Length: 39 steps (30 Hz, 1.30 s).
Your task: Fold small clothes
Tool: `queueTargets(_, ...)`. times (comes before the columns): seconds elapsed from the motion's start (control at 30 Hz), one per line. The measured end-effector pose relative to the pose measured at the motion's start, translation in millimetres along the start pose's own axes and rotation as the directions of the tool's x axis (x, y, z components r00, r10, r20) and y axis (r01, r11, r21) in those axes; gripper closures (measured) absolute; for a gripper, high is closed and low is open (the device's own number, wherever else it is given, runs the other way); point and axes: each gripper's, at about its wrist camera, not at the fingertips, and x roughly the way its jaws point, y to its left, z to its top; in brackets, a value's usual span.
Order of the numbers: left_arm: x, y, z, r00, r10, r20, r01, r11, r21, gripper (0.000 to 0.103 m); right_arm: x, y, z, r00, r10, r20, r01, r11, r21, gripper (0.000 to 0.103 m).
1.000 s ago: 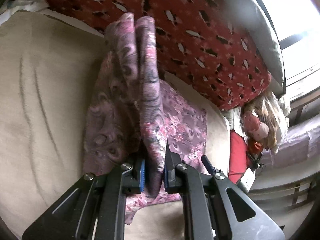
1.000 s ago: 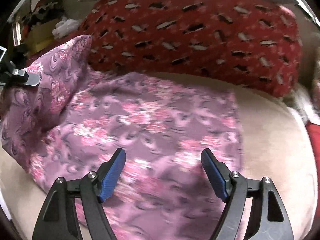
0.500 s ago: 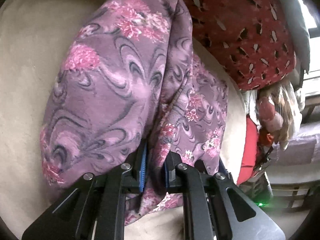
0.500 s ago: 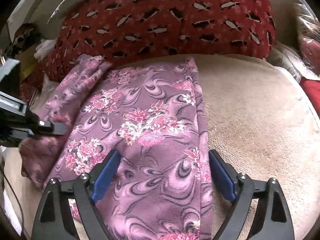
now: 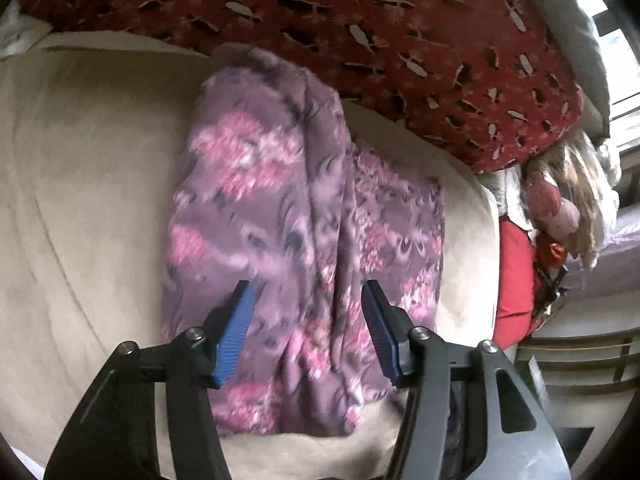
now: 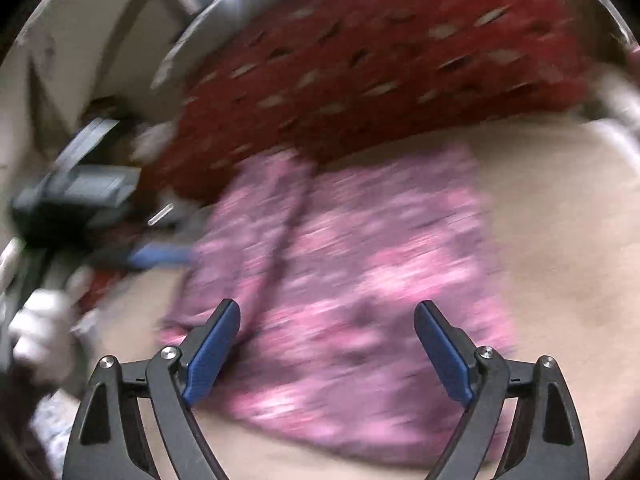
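A purple garment with pink flowers (image 5: pixel 280 216) lies folded on the beige cushion (image 5: pixel 80 200), one part laid over the other. My left gripper (image 5: pixel 308 320) hovers over its near end; its jaws are opening and the blue pads stand apart from the cloth. In the right wrist view the same garment (image 6: pixel 360 272) is blurred, and my right gripper (image 6: pixel 326 344) stands open above its near edge with nothing pressed between the pads. The left gripper's blue finger (image 6: pixel 160 258) shows at the garment's left edge there.
A red patterned pillow (image 5: pixel 360 40) runs along the back of the cushion. A doll with long hair (image 5: pixel 560 208) and a red bag (image 5: pixel 516 280) lie off the cushion's right end. The cushion's front edge is near both grippers.
The left gripper has let go of the garment fold and opened; the cloth now lies flat on the lower layer. The right view has swung and blurred, its gripper still open.
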Motion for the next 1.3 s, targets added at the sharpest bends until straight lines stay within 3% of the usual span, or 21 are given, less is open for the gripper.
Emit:
queueTargets(0.2, 29.9, -32.6, 25.3, 0.994, 0.100, -0.053, -0.095, 0.993, 0.075, 0.049, 26.6, 23.6, -13.0, 0.983, 0.169, -0.076, -0.166, 0.985, 0.049, 0.012)
queueTargets(0.27, 43.2, -41.7, 31.1, 0.984, 0.161, -0.075, -0.152, 0.982, 0.115, 0.049, 33.6, 30.6, -15.8, 0.979, 0.187, -0.082, -0.184, 0.982, 0.042, 0.012)
queueTargets(0.37, 64.2, -51.0, 35.0, 0.957, 0.273, -0.102, -0.253, 0.951, 0.177, 0.049, 45.3, 36.0, -20.2, 0.975, 0.199, -0.095, -0.197, 0.980, 0.037, 0.014)
queueTargets(0.43, 72.8, -49.4, 35.6, 0.940, 0.322, -0.115, -0.299, 0.937, 0.180, 0.051, 52.6, 37.9, -23.8, 0.971, 0.215, -0.100, -0.212, 0.976, 0.042, 0.026)
queueTargets(0.47, 73.6, -47.4, 35.4, 0.938, 0.328, -0.112, -0.307, 0.936, 0.169, 0.060, 57.6, 38.7, -25.4, 0.970, 0.220, -0.105, -0.216, 0.975, 0.044, 0.043)
queueTargets(0.5, 72.8, -46.7, 34.9, 0.939, 0.328, -0.104, -0.308, 0.937, 0.167, 0.079, 61.5, 39.2, -26.6, 0.965, 0.234, -0.114, -0.230, 0.972, 0.052, 0.054)
queueTargets(0.53, 71.2, -44.3, 32.7, 0.949, 0.293, -0.114, -0.273, 0.947, 0.168, 0.091, 65.5, 38.3, -27.9, 0.959, 0.256, -0.125, -0.249, 0.966, 0.067, 0.078)
queueTargets(0.57, 68.5, -42.1, 30.9, 0.955, 0.275, -0.113, -0.256, 0.954, 0.157, 0.094, 68.2, 37.5, -28.9, 0.953, 0.273, -0.131, -0.264, 0.961, 0.083, 0.092)
queueTargets(0.7, 49.1, -34.6, 16.0, 0.978, 0.199, -0.070, -0.188, 0.973, 0.134, 0.097, 54.4, 38.5, -27.9, 0.956, 0.279, -0.094, -0.275, 0.960, 0.048, 0.096)
queueTargets(0.8, 43.2, -24.1, 6.2, 0.986, 0.143, -0.089, -0.136, 0.987, 0.084, 0.098, 38.6, 40.3, -25.3, 0.960, 0.272, -0.066, -0.270, 0.962, 0.026, 0.096)
queueTargets(0.9, 40.3, -17.9, 1.3, 0.986, 0.135, -0.101, -0.129, 0.990, 0.059, 0.098, 27.6, 39.1, -24.3, 0.963, 0.263, -0.059, -0.263, 0.965, 0.016, 0.097)
queueTargets(1.03, 9.4, -0.8, -18.4, 0.999, 0.036, -0.030, -0.036, 0.999, -0.017, 0.097, 21.3, 32.2, -27.2, 0.962, 0.249, -0.109, -0.245, 0.968, 0.051, 0.090)
queueTargets(1.07, 0.3, 3.5, -24.7, 1.000, 0.030, -0.005, -0.030, 0.999, -0.025, 0.093, 16.9, 27.3, -27.6, 0.962, 0.240, -0.129, -0.233, 0.970, 0.064, 0.086)
queueTargets(1.13, -22.9, 26.0, -47.2, 0.996, 0.016, 0.085, -0.011, 0.998, -0.060, 0.070, 9.3, 19.3, -25.3, 0.964, 0.234, -0.126, -0.225, 0.971, 0.083, 0.074)
queueTargets(1.17, -28.4, 36.2, -54.5, 0.993, 0.024, 0.118, -0.014, 0.996, -0.084, 0.050, 3.1, 12.9, -20.7, 0.966, 0.236, -0.102, -0.226, 0.969, 0.101, 0.062)
queueTargets(1.2, -35.8, 51.5, -64.1, 0.986, 0.040, 0.163, -0.020, 0.992, -0.122, 0.043, -0.6, 6.0, -13.7, 0.970, 0.234, -0.072, -0.224, 0.967, 0.125, 0.050)
queueTargets(1.3, -38.1, 91.9, -72.4, 0.979, 0.040, 0.200, 0.005, 0.975, -0.221, 0.043, -3.7, -13.6, 14.2, 0.975, 0.221, 0.021, -0.220, 0.952, 0.212, 0.042)
